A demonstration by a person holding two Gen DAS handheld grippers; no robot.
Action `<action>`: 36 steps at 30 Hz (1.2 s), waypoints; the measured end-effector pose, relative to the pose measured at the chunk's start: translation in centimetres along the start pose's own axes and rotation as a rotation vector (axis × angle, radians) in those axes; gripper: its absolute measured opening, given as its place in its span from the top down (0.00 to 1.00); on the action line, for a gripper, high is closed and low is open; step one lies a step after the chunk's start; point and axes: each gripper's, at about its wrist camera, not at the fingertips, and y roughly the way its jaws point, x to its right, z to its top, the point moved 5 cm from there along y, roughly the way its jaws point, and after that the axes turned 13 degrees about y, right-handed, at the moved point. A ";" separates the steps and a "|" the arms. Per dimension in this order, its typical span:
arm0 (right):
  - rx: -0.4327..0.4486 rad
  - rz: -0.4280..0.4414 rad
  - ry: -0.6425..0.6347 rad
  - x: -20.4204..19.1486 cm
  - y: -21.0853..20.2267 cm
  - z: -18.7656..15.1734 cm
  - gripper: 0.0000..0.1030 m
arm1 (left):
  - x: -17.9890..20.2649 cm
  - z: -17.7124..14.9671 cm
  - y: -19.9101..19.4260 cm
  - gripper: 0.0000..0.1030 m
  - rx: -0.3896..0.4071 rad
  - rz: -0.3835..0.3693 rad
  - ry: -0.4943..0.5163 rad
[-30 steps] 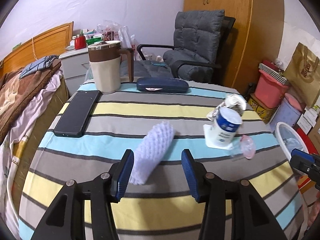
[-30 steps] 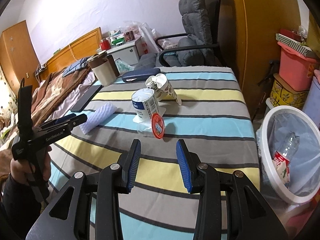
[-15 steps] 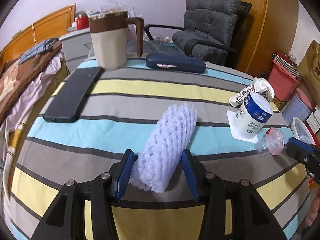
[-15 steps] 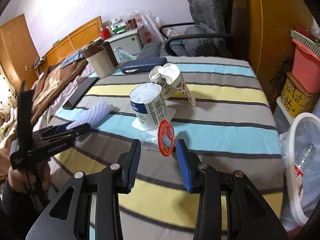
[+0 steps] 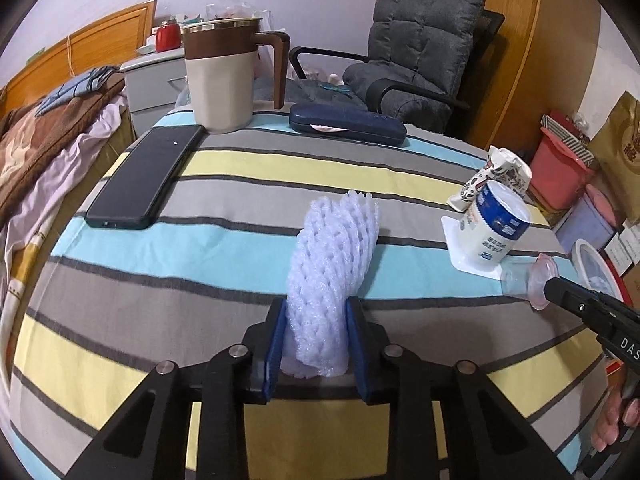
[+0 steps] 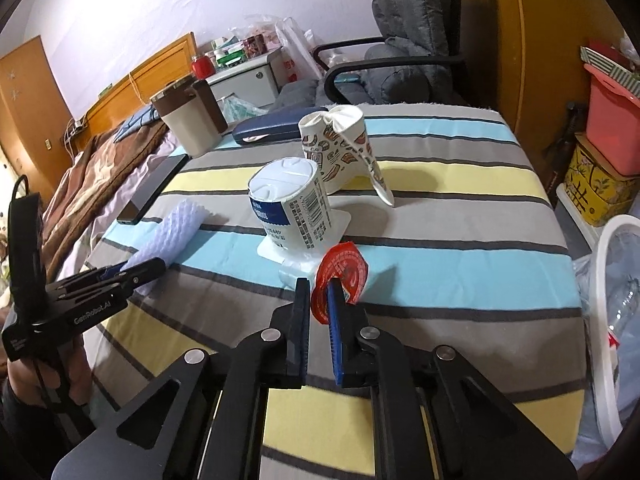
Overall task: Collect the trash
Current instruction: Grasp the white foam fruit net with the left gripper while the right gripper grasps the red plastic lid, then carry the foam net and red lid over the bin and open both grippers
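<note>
My left gripper is shut on the near end of a white foam fruit net that lies on the striped table. It also shows in the right wrist view. My right gripper is shut on the red foil lid of a small clear jelly cup; the cup also shows in the left wrist view. An upturned white and blue yogurt cup and a crushed patterned paper cup stand just beyond it.
A white trash bin with a plastic bottle inside stands off the table's right edge. A black phone, a tan mug and a blue case sit at the far side. A bed lies left, a grey chair behind.
Both grippers moved forward and closed: the left onto the foam net, the right onto the jelly cup's red lid.
</note>
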 end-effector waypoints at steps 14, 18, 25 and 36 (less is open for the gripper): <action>0.053 0.014 0.022 0.4 -3.7 -0.9 0.90 | 4.4 -2.3 -4.2 0.76 0.036 -0.050 0.001; 0.070 0.013 0.033 0.8 -4.7 -1.3 0.90 | 6.1 -2.6 -5.5 0.76 0.049 -0.065 0.011; 0.106 0.004 0.043 1.3 -6.5 -1.7 0.90 | 9.1 -2.6 -7.1 0.76 0.070 -0.097 0.049; 0.156 -0.019 0.072 2.9 -8.5 -2.0 0.90 | 12.5 -1.8 -8.2 0.76 0.083 -0.130 0.099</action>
